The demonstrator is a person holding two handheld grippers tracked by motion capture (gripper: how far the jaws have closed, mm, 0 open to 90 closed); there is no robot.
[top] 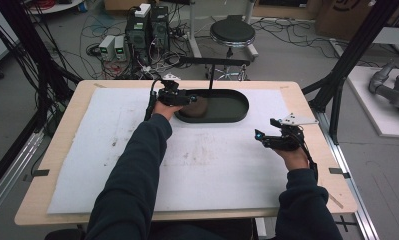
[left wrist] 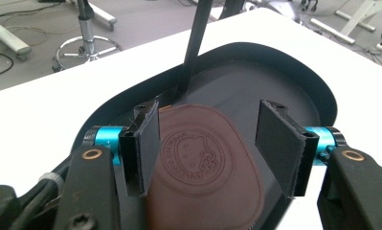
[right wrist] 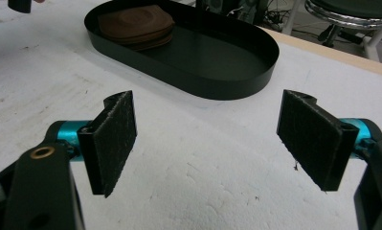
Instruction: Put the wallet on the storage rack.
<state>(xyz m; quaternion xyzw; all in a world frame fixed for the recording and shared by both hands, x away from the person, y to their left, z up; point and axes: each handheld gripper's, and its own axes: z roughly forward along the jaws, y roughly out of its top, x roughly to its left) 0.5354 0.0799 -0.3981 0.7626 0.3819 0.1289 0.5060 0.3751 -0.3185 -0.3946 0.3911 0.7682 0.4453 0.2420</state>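
Left gripper view: I am hovering the left gripper [left wrist: 207, 143], jaws parted and gripping nothing, over the brown leather pouch [left wrist: 203, 167] lying in the black tray [left wrist: 294, 72]; risk: lifting away, a pad snagging it

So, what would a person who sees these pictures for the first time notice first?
Probably the black oval tray at the far middle of the white mat, with a brown leather pouch lying in its left end. The left gripper hovers right over that pouch with its jaws apart and not pressing it. The right gripper rests open near the mat's right edge, holding nothing.
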